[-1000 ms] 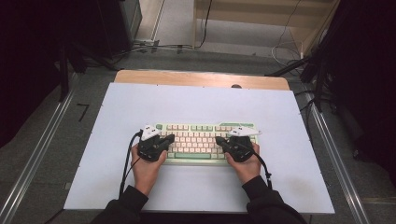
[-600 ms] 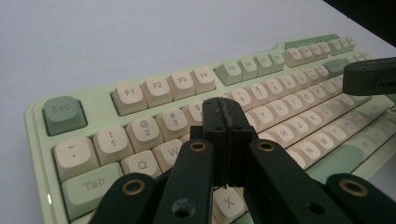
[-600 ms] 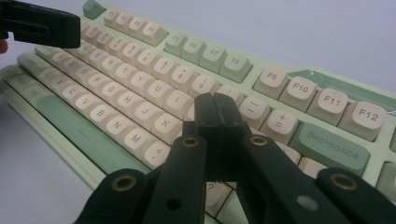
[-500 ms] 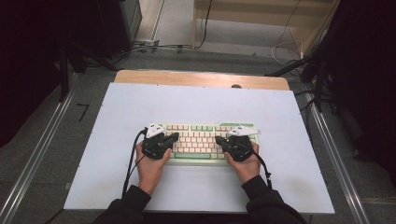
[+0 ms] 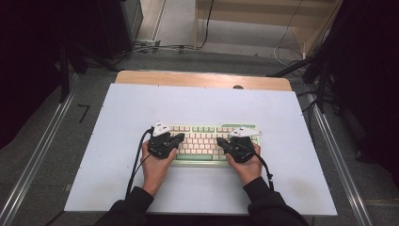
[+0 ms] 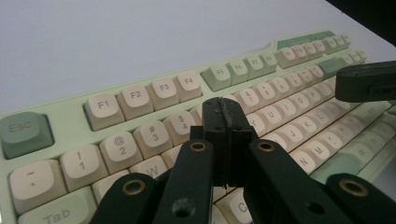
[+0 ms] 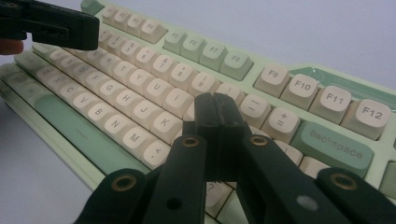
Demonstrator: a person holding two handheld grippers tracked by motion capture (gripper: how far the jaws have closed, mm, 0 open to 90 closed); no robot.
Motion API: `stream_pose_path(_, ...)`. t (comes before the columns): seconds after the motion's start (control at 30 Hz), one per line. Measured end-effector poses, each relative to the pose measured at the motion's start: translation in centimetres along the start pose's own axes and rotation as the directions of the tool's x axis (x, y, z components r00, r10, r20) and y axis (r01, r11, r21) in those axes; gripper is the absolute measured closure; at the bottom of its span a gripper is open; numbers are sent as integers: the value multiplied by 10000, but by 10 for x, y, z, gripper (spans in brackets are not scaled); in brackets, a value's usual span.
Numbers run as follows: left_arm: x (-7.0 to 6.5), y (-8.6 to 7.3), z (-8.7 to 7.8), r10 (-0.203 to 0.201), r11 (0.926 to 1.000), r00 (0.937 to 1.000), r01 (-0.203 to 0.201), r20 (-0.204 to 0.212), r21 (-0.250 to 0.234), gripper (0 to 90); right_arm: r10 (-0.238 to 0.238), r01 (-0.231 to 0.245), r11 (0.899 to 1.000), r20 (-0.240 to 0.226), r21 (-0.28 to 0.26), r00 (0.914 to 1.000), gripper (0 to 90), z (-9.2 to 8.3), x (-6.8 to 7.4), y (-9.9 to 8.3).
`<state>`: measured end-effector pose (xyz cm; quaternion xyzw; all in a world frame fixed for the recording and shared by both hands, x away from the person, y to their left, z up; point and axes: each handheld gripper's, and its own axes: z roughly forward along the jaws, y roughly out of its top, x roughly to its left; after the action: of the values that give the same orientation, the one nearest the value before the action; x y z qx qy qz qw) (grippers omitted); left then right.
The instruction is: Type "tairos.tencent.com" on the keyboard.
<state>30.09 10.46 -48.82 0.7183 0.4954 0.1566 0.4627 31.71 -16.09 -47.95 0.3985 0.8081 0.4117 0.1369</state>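
- Keyboard (image 5: 207, 141) lies mid-table on the white mat (image 5: 117, 141).
- Left gripper (image 6: 223, 116) and right gripper (image 7: 215, 112): jaws together, empty, poised over the keys.
- Advice: press one key squarely; avoid neighbours.

One overhead camera, two close cameras riding the grippers.

The high view looks forward and down from well off, with the keyboard (image 5: 207, 143) at frame centre. The left gripper view skims low over the keyboard's (image 6: 140, 112) Esc end; the right gripper view hovers near its (image 7: 299, 112) Backspace end. All three share the middle letter rows.
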Motion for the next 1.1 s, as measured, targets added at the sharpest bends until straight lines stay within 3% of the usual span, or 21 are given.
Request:
stream_pose_path(0.23, -7, 0, 9, 318, 9991, 9994, -322, 143, 278, 900, -21, 21, 10000, 1, 4, 10000, 883, 0, 0, 0)
stream_pose_path(0.83, -10, 2, 21, 426, 9981, 9990, -431, 128, 446, 900, -23, 23, 10000, -22, -5, 10000, 883, -1, 0, 0)
stream_pose_path(1.0, -12, 2, 23, 690, 9948, 9976, -695, 91, 749, 900, -39, 39, 10000, -15, 0, 10000, 883, -1, 0, 0)
stream_pose_path(1.1, -12, 4, 19, 657, 9968, 9978, -659, 72, 450, 900, -24, 24, 10000, -1, -29, 10000, 883, -2, 1, 0)
